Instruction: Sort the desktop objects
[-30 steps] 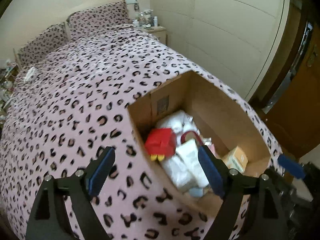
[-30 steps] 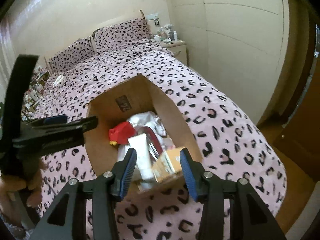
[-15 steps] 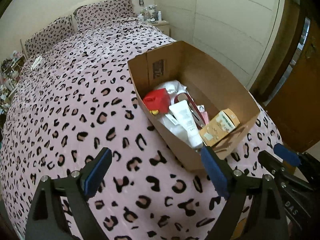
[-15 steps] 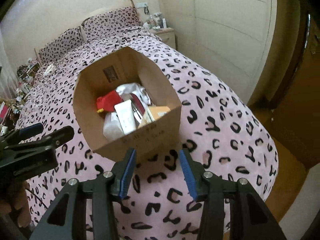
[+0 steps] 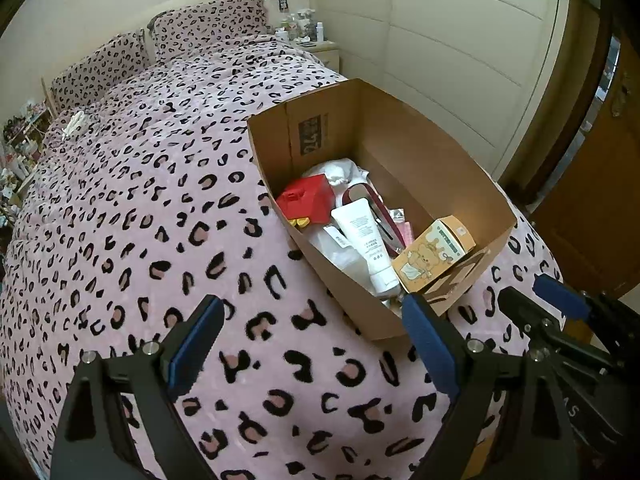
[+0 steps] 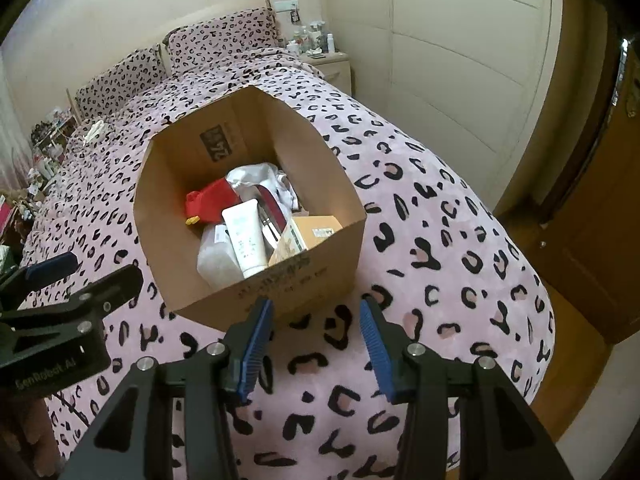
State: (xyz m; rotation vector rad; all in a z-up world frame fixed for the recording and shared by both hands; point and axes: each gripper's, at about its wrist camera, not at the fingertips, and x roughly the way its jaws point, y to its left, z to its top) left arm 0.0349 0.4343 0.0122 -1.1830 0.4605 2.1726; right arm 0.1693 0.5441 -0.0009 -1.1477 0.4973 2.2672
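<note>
Sitting on the leopard-print bedspread, the cardboard box is being seen holding a white tube, a red toy and a small yellow carton. Both grippers, left and right, are being held wide and empty just short of it. Whether items are being loaded or unloaded cannot be told. Only in the right view is the box's printed front wall being shown.
</note>
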